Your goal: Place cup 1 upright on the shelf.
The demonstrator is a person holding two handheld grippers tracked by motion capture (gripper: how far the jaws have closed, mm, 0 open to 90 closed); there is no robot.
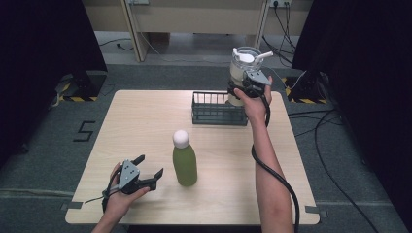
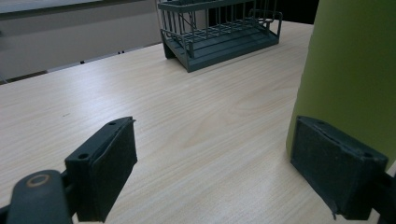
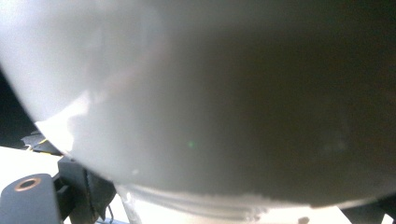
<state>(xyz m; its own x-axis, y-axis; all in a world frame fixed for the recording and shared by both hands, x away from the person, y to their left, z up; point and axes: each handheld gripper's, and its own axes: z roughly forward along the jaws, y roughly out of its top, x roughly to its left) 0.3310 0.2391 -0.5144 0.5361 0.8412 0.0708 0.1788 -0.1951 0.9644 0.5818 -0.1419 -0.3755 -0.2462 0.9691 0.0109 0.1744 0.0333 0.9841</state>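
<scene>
A clear jar [image 1: 241,73] with a white lid is held by the right gripper [image 1: 248,83], lifted above the far right end of the wire basket [image 1: 217,108]. In the right gripper view the pale wall of the jar [image 3: 196,93] presses right up to the camera, so the jaws are judged to be clamped on it at a middling width. Something white seems to lie inside the jar under the lid, though what it is cannot be told. The basket itself is seen to hold nothing yet; its slatted floor shows bare in the left gripper view [image 2: 219,37].

The work is judged to be about halfway: one thing is lifted and poised over the basket, but not yet set down. A green bottle [image 1: 184,159] with a white round cap is left standing in front of the basket, nearer the person. The left gripper [image 1: 148,171] is held just beside that bottle, its jaws spread wide with nothing between them, and one pad [image 2: 336,172] lies just in front of the green wall. The bottle is probably meant for the basket next.
</scene>
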